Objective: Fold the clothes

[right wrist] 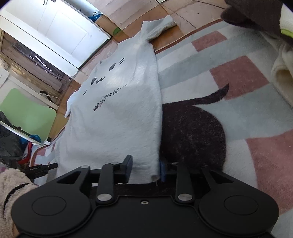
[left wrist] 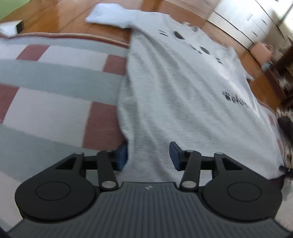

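**Grey shirt lay folded lengthwise on the checked rug, both grippers at its near hem**

A light grey shirt (left wrist: 183,95) lay stretched away from the cameras across a rug (left wrist: 55,76) checked in pale grey, white and dusty red. It bore a printed cat face, a paw mark and a short line of lettering. One long side had been turned in, leaving a straight folded edge along the length of the garment, and a sleeve (left wrist: 109,16) reached out beyond the rug onto the wooden floor (left wrist: 60,14).

The left gripper (left wrist: 148,155) hung over the near hem with its jaws partly apart. Grey cloth filled the gap between them; the left pad sat at the shirt's folded edge and partly behind it, while the right pad stood clear on top of the fabric. The pads did not press together on anything.

The right gripper (right wrist: 146,168) sat at the other near corner of the shirt (right wrist: 117,117), jaws likewise partly apart, with the corner of the hem between them; the pads did not appear to pinch the cloth. Just beside that edge, a dark cat shape (right wrist: 192,131) was woven into the rug (right wrist: 238,76). A fuzzy cream sleeve (right wrist: 11,184) showed at the lower left of the right wrist view.
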